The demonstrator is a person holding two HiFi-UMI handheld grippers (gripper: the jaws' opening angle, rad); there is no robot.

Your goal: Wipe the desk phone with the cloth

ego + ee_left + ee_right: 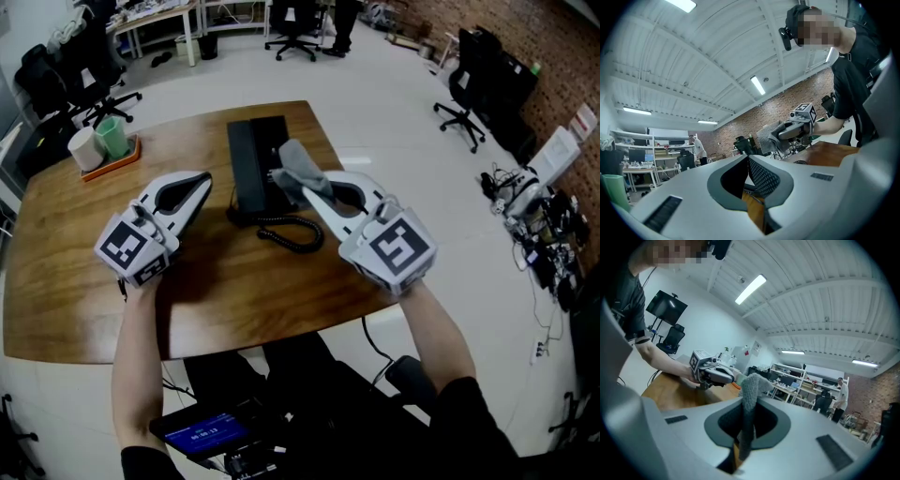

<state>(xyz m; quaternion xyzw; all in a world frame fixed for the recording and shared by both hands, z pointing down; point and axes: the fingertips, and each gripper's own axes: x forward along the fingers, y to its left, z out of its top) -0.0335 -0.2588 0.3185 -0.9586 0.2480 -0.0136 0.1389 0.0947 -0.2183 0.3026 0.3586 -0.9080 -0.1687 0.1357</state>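
The black desk phone [255, 161] lies in the middle of the wooden desk [75, 281], its coiled cord [292, 234] looping toward me. My right gripper [311, 189] is shut on a grey cloth [300, 169], which bunches up over the phone's right side; I cannot tell if it touches. In the right gripper view the cloth [751, 385] stands up between the jaws of the right gripper [748, 404]. My left gripper [204, 180] sits left of the phone, shut and empty. In the left gripper view its jaws [747, 158] meet, and the cloth [768, 135] shows beyond.
An orange tray [124, 157] with a white roll [84, 148] and a green cup [112, 136] stands at the desk's far left corner. Office chairs [461, 103] and cables [539, 244] surround the desk. A device with a blue screen [202, 433] lies below the near edge.
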